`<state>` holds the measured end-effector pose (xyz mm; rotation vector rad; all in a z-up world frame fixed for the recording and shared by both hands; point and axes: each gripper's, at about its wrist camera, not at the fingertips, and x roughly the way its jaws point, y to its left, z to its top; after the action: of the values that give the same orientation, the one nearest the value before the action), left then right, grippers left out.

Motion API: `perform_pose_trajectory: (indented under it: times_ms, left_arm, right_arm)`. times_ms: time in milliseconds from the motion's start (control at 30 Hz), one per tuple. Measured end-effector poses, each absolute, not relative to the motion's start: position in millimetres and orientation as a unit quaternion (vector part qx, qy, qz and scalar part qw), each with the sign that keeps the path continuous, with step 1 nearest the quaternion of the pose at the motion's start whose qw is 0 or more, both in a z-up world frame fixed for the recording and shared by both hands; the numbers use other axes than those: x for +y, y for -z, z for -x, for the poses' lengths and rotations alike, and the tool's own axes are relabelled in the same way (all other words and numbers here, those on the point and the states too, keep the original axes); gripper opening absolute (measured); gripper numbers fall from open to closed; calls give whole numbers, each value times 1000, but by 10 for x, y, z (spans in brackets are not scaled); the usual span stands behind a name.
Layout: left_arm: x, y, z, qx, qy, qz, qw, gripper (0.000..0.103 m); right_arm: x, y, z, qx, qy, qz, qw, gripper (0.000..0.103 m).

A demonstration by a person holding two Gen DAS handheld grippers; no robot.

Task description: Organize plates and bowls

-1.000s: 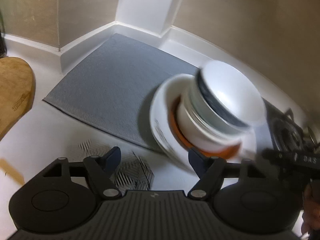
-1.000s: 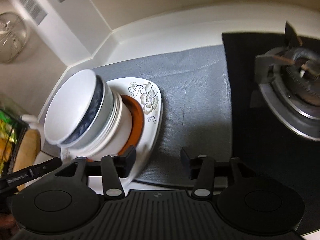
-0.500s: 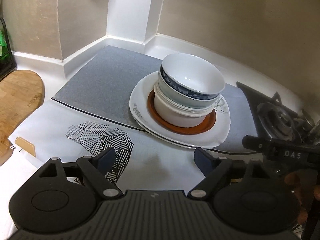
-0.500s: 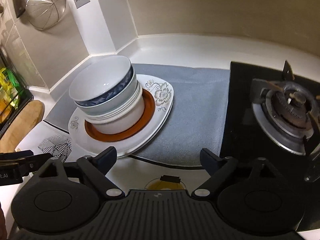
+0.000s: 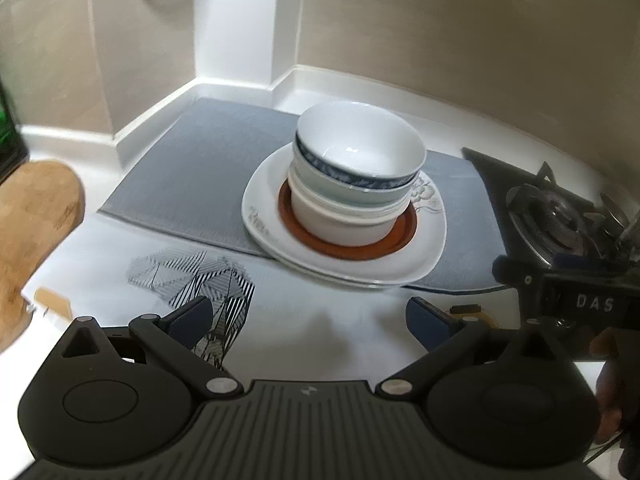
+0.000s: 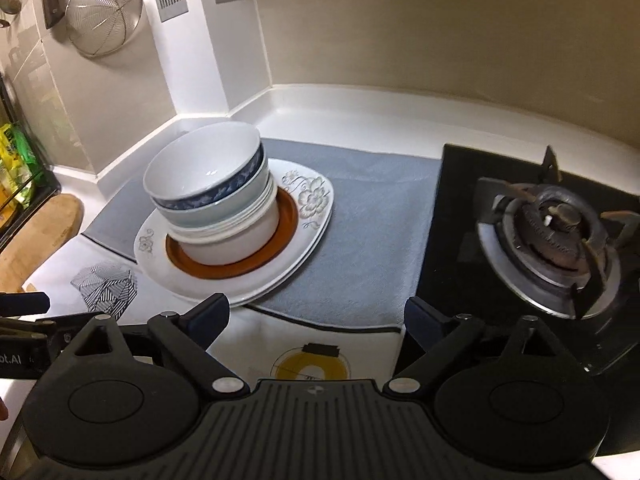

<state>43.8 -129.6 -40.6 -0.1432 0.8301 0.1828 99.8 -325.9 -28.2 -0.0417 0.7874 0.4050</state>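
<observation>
- White bowls nested in a stack, top one w/ a blue patterned band, sit on an orange-brown saucer, which sits on white flower-print plates.
- Whole stack rests on a grey mat on the white counter; front edge of the plates overhangs the mat toward the camera.
- Left gripper: jaws wide apart, nothing between them, short of the plates, not touching.
- Right gripper: jaws also spread, empty; its left fingertip overlaps the plate rim in view, contact can't be told.
- Left cam only: plates look like two stacked (double rim at front); wooden board fills the left edge; right gripper's body w/ "DAS" lettering shows at right.
- Right cam only: gas burner in full on black glass hob, just beside the mat's right edge; wire strainer & a cleaver hang on the wall; yellow-green packets far left; yellow ring mark on the paper sheet under the gripper.
- Both cams: black-striped geometric print on the sheet in front of the mat, left of the plates.
</observation>
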Motion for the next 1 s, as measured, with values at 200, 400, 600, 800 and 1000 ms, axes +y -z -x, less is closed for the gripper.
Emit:
perform_pose_trajectory:
  times_ms: [200, 400, 600, 800, 1000]
  left_arm:
    - [-1185, 377, -636, 400, -66, 63, 912, 103]
    - [-1045, 368, -737, 395, -43, 57, 916, 103]
    - [-937, 418, -851, 396, -30, 49, 917, 103]
    - [-856, 418, -965, 401, -29, 44, 915, 103]
    - [-857, 416, -1018, 403, -24, 41, 914, 103]
  right_arm:
    - [-3119, 145, -1046, 367, -178, 28, 913, 95]
    - [-2906, 69, -1096, 371, -169, 36, 912, 95]
    - [-2751, 115, -1150, 379, -149, 32, 913, 95]
    - [-2716, 110, -1203, 385, -133, 30, 913, 95]
    - [-2704, 86, -1259, 395, -124, 29, 910, 95]
